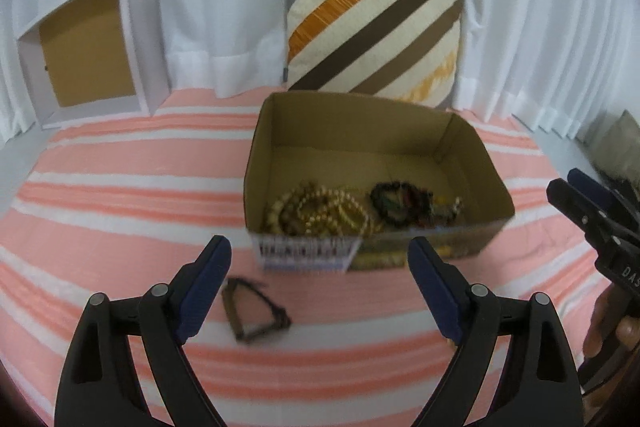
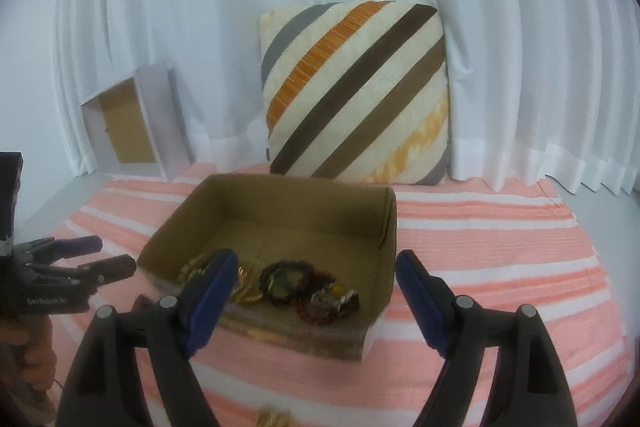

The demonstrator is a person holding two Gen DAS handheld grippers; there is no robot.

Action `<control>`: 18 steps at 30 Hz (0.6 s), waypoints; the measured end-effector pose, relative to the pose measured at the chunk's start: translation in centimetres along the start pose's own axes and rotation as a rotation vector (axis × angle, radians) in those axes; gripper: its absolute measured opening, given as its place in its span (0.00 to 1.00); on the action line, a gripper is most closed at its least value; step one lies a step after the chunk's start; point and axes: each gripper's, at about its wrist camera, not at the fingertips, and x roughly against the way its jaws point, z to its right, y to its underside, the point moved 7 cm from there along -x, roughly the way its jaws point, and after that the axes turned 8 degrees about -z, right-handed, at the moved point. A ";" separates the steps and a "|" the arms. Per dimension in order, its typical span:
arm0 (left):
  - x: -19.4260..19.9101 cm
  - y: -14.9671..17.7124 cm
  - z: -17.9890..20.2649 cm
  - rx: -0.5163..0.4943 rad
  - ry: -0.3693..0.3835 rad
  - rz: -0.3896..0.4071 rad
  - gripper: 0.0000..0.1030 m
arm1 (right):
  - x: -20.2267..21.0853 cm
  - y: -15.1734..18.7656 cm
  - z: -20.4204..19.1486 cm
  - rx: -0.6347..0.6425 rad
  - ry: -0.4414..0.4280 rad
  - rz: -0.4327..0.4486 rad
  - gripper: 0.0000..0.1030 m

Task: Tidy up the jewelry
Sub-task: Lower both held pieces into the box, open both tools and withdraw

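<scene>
An open cardboard box (image 1: 472, 163) (image 2: 280, 203) sits on the pink striped cloth. Gold bead strands (image 1: 324, 213) and dark bracelets (image 1: 400, 203) (image 2: 288, 283) lie in its near part. A dark brown bracelet (image 1: 252, 311) lies on the cloth in front of the box, just right of my left gripper's left finger. My left gripper (image 1: 320, 259) is open and empty above the cloth. My right gripper (image 2: 316, 267) is open and empty, over the box's near edge. A gold piece (image 2: 274, 417) shows at the bottom edge of the right wrist view.
A striped cushion (image 1: 372, 19) (image 2: 356, 95) leans on the white curtain behind the box. A white box lid (image 1: 88, 47) (image 2: 128, 123) stands at the back left. The right gripper shows at the right edge of the left wrist view (image 1: 592, 211).
</scene>
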 end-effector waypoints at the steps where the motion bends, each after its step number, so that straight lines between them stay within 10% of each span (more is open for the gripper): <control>1: 0.3 0.5 0.0 -0.001 -0.004 -0.002 0.88 | 0.5 0.5 -0.2 0.001 0.005 0.001 0.80; 18: 4.7 5.4 -0.8 0.019 -0.016 0.024 0.90 | 6.3 6.2 -2.5 0.015 0.060 0.003 0.80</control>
